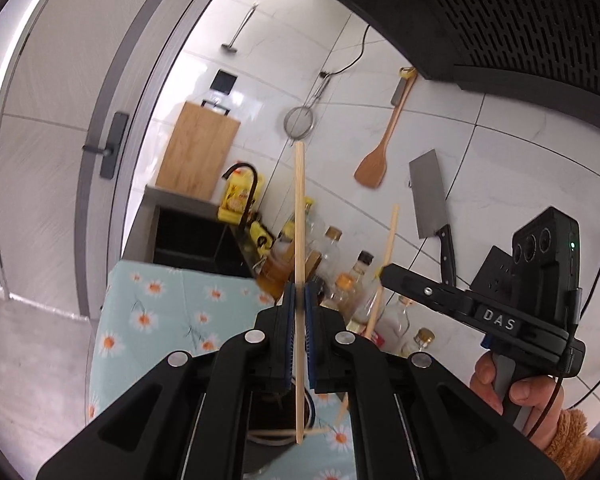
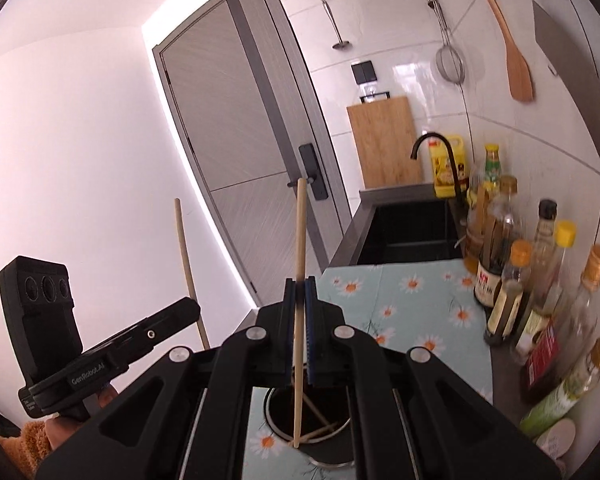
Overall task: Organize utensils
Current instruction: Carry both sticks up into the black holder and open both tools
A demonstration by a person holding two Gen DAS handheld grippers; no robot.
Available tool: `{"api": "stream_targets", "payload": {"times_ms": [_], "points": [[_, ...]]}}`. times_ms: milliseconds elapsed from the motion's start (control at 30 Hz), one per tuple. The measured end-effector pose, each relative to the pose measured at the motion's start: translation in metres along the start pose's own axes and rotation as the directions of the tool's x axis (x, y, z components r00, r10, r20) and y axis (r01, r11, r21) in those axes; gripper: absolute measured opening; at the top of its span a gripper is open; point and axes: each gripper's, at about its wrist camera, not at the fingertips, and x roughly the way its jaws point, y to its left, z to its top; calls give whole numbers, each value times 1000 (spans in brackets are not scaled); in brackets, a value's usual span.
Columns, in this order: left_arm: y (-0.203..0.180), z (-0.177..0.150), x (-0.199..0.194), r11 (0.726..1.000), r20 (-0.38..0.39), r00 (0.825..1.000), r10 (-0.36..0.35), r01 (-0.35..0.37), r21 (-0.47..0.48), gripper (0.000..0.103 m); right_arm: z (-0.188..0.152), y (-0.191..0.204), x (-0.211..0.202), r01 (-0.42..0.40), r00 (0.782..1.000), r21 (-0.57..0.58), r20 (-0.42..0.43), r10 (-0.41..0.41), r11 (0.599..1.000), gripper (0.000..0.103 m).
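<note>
Gripping one chopstick apiece, both tools hang above the dark round holder [image 2: 308, 420]. The left hand-held gripper [image 1: 299, 294] is clamped shut on its chopstick [image 1: 299, 216], and the right hand-held gripper [image 2: 299, 286] pinches the other chopstick [image 2: 300, 232] the same way, each stick standing near upright with its lower tip over the holder's mouth. A few more sticks lie crossed inside the holder.

Each stick is held at a single narrow point along its length, so I'd worry it could pivot or slide between the pads if a wrist tilts. The two tools are also near each other above the holder, and a swing could knock the sticks together.

The holder stands on a surface covered by a daisy-print cloth [image 2: 416, 292]. Beyond it is a dark sink [image 2: 412, 236]; beside it, against the tiled wall, crowd glass bottles [image 2: 512, 280], with a wooden spatula [image 1: 374, 160] and cleaver [image 1: 430, 196] hung above.
</note>
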Motion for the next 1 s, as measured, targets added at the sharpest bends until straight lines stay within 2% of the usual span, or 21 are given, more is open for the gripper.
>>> {"api": "stream_targets", "payload": {"times_ms": [233, 333, 533, 700, 733, 800, 833, 867, 1000], "points": [[7, -10, 13, 998, 94, 995, 45, -49, 49, 4, -3, -13, 15, -3, 996, 21, 90, 1, 1000, 6], [9, -17, 16, 996, 121, 991, 49, -58, 69, 4, -9, -16, 22, -3, 995, 32, 101, 0, 999, 6], [17, -32, 29, 997, 79, 995, 55, -59, 51, 4, -25, -22, 41, -3, 997, 59, 77, -1, 998, 6], [19, -39, 35, 999, 17, 999, 31, -31, 42, 6, -34, -22, 47, -10, 999, 70, 50, 7, 997, 6], [18, -39, 35, 998, 13, 999, 44, -45, 49, 7, -35, -22, 48, -7, 999, 66, 46, 4, 998, 6], [20, -40, 33, 998, 14, 999, 49, -50, 41, 24, -38, -24, 47, 2, 999, 77, 48, -5, 997, 13], [21, -41, 32, 998, 15, 999, 46, -47, 34, 34, -39, -26, 46, -8, 999, 94, 51, 3, 995, 25], [22, -41, 30, 998, 18, 999, 51, -52, 26, 35, -39, -28, 44, -10, 998, 109, 55, 4, 994, 29], [22, -39, 22, 998, 28, 998, 57, -58, 21, 35, -38, -29, 38, -12, 998, 114, 61, 6, 993, 29]]}}
